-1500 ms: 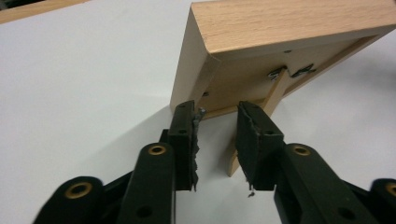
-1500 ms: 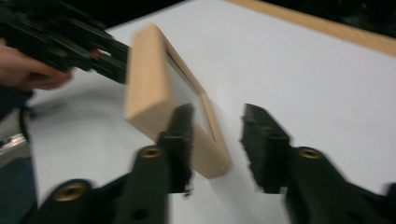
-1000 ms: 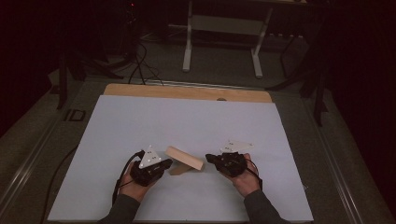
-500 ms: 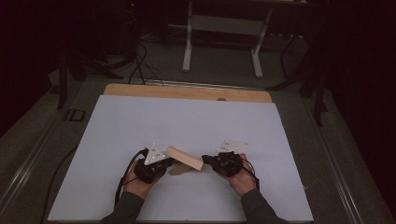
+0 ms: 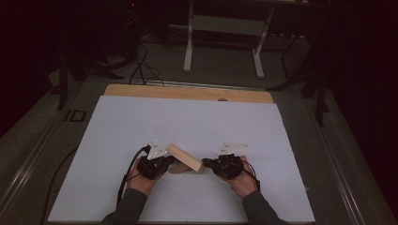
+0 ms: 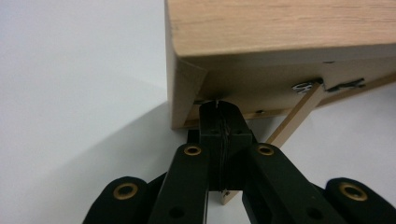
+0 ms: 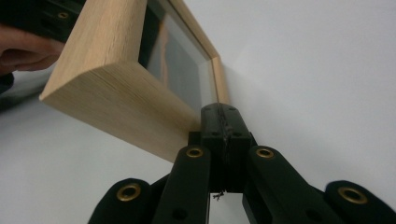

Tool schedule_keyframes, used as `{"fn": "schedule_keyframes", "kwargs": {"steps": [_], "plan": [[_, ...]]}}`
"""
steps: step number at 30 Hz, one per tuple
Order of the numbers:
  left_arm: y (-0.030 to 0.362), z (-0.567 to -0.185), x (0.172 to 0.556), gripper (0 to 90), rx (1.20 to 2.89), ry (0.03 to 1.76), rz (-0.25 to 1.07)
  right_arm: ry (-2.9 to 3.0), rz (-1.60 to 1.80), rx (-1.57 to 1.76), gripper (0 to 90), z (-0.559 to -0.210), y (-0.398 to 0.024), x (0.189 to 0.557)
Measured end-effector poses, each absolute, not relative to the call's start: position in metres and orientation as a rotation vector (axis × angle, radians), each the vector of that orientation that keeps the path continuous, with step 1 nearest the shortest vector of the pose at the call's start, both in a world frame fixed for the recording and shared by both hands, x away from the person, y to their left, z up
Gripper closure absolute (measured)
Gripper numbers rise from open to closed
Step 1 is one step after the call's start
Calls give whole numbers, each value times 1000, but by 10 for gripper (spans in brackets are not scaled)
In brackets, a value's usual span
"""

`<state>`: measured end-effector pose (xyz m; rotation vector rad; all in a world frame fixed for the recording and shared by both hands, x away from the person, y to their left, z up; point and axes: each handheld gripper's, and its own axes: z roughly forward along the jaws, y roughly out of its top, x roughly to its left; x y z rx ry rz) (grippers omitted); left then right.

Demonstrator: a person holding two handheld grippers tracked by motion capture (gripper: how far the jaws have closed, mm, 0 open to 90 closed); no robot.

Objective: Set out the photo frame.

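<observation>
Wood of a pale, oak-like grain makes up the picture frame [image 5: 185, 158], which is seen on the white table [image 5: 197, 122] between the two grippers, one end raised. A glass pane [image 7: 180, 63] is held inside the frame's border — dark, with an orange streak showing through it. The left gripper [image 5: 162, 165] is set at the frame's back, jaws pressed together beside a thin wooden strut [image 6: 299, 112]; whether anything is pinched cannot be told. The right gripper [image 5: 210, 163] is placed against the frame's lower edge — its jaws likewise pressed together, nothing visible between them.
</observation>
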<state>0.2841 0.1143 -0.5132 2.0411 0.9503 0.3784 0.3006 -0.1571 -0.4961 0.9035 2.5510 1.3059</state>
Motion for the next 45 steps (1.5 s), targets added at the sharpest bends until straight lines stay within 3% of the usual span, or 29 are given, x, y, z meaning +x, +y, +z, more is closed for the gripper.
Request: {"fn": "schedule_keyframes", "kwargs": {"steps": [28,45], "plan": [[110,-518,310,896,2074,960,342,2586,1293,863,898,-497,-152,291],[120,-486,283,895,2018,916,360,2589,1262,857,897,-498,-150,290]]}}
